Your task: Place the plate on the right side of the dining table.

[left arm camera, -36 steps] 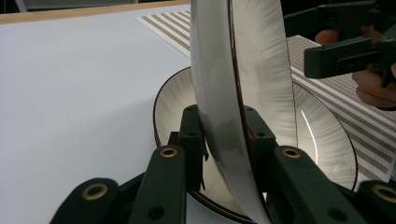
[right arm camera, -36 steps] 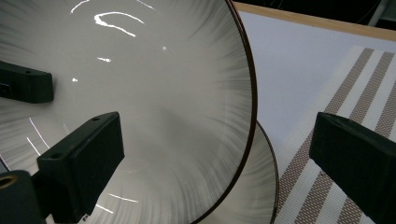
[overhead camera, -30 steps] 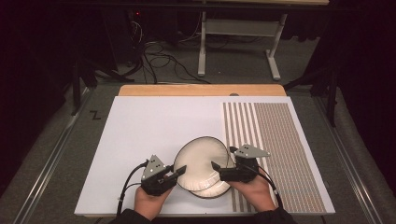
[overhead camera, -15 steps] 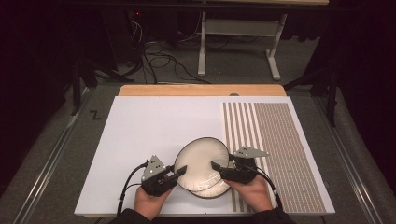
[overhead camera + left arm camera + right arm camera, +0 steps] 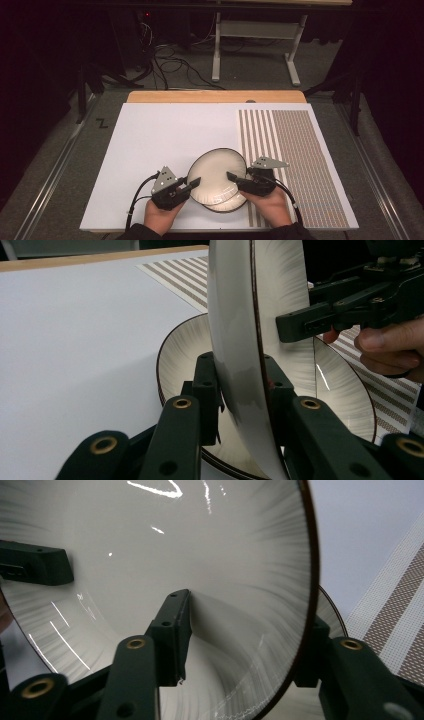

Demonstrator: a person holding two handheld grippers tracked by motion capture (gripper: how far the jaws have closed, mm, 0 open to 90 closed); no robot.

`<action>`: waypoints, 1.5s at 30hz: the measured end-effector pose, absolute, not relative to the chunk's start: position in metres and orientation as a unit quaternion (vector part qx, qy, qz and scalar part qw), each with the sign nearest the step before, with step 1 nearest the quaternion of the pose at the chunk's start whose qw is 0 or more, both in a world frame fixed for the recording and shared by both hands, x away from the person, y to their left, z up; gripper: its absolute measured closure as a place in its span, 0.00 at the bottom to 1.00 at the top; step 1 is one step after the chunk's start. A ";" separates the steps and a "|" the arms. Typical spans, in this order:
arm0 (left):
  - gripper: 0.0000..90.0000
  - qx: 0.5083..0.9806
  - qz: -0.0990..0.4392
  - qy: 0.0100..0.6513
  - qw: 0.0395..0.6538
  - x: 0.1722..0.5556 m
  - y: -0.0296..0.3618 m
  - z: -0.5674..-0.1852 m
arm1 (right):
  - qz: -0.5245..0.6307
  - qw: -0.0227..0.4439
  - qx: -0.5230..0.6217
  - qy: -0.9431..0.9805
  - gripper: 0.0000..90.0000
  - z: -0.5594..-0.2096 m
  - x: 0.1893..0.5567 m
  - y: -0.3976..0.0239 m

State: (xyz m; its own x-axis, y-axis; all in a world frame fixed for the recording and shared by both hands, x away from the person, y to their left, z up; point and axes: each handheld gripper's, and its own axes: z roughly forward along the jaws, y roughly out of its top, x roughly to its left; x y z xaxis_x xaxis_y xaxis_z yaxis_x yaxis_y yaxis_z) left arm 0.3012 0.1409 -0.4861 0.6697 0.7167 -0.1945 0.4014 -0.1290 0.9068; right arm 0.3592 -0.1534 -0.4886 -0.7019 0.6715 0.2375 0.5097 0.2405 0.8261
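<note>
**A:** What does the left claw (image 5: 194,182) hold?

**B:** It is clamped on the near-left rim of the upper plate (image 5: 216,169), raised and tilted above a second plate (image 5: 231,202) lying on the white tabletop (image 5: 165,135).

**A:** And to the right?

**B:** The right claw (image 5: 233,177) straddles the same plate's opposite rim, its jaws just closing; whether the pads press yet, I cannot tell. The striped mat (image 5: 300,150) lies beyond.

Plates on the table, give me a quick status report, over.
Left claw shut on the raised white dark-rimmed plate. Right claw, jaws just closing, straddles its opposite rim. Second matching plate flat underneath. Nothing in the way.
</note>
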 end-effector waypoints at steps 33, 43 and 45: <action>0.82 0.717 0.148 0.402 0.550 0.300 0.144 -0.480 | 0.531 0.124 0.357 0.758 0.89 -0.462 0.336 -0.171; 0.82 0.715 0.148 0.398 0.556 0.302 0.138 -0.475 | 0.537 0.143 0.349 0.755 0.91 -0.452 0.331 -0.177; 0.82 0.716 0.150 0.397 0.555 0.302 0.135 -0.473 | 0.538 0.146 0.350 0.753 0.91 -0.451 0.330 -0.179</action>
